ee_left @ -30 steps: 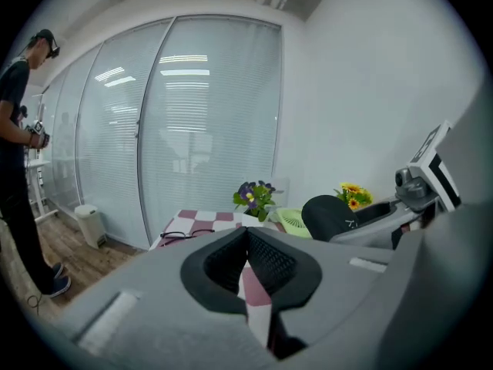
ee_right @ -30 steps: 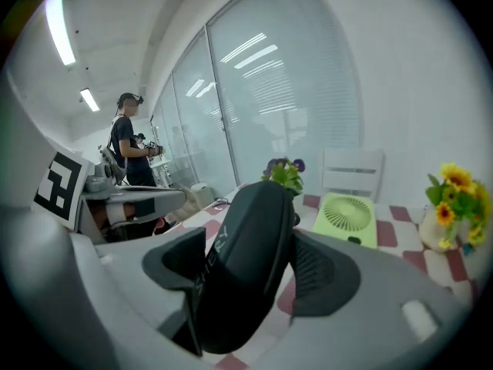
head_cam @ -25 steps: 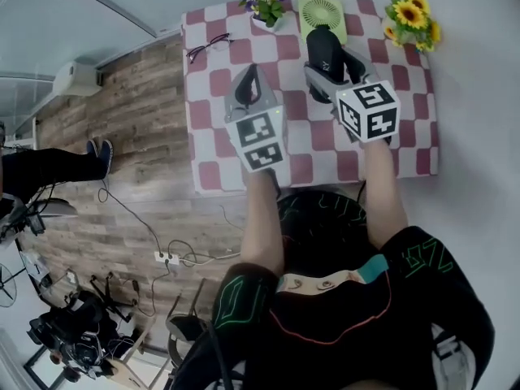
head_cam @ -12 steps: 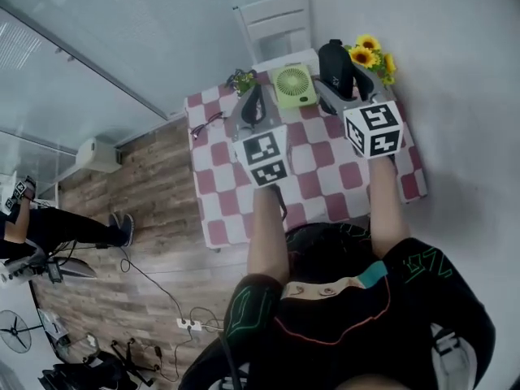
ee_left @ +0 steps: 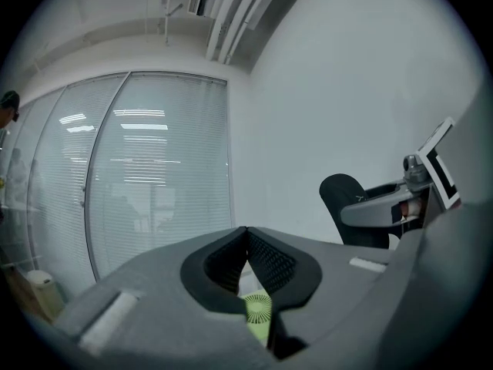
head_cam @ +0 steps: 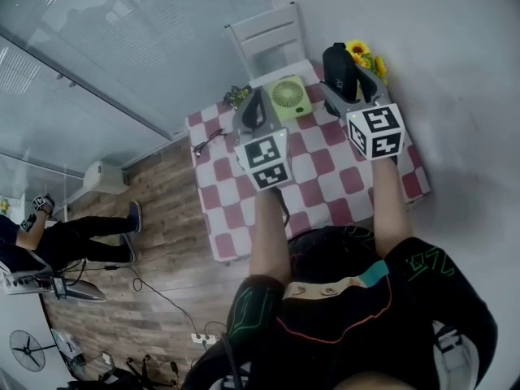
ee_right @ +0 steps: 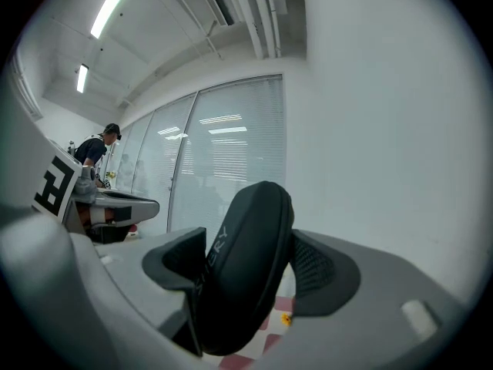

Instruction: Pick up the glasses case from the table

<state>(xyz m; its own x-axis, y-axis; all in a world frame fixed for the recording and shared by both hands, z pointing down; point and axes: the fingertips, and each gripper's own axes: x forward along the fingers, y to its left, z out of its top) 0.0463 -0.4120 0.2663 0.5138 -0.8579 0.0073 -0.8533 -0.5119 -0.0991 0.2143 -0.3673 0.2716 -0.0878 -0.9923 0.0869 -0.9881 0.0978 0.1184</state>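
Right hand-held gripper (head_cam: 344, 78): jaws clamped on the black glasses case (head_cam: 339, 65). Left hand-held gripper (head_cam: 253, 109): jaws together, nothing between them.

Head view. Both hand-held grippers are held out over the red-and-white checked worktop (head_cam: 325, 187). The glasses case stands on end in the right jaws, over the far right part of the worktop, just in front of the sunflowers (head_cam: 364, 53). A green fan (head_cam: 290, 96) sits between the two hand-held grippers. A small potted plant (head_cam: 237, 96) and a pair of spectacles (head_cam: 207, 140) lie on the left side. A white chair (head_cam: 265, 34) stands behind the worktop. Each marker cube (head_cam: 375, 131) carries black-and-white square codes, no readable words.

Left gripper view. Jaw tips of the left hand-held gripper (ee_left: 246, 231) meet. The fan (ee_left: 258, 311) shows through the gap below the tips. The glasses case (ee_left: 347, 200) appears at right, well apart from these jaws, in the right hand-held gripper (ee_left: 368, 213).

Right gripper view. Right hand-held gripper (ee_right: 248, 264): both pads press the sides of the glasses case (ee_right: 248, 230), which fills the gap and leans right. Raised lettering runs along the case's edge, only partly legible. Checked worktop (ee_right: 271, 331) shows beneath the case. The left hand-held gripper (ee_right: 115, 205) is at left; a person (ee_right: 100, 151) in a cap stands beyond it.
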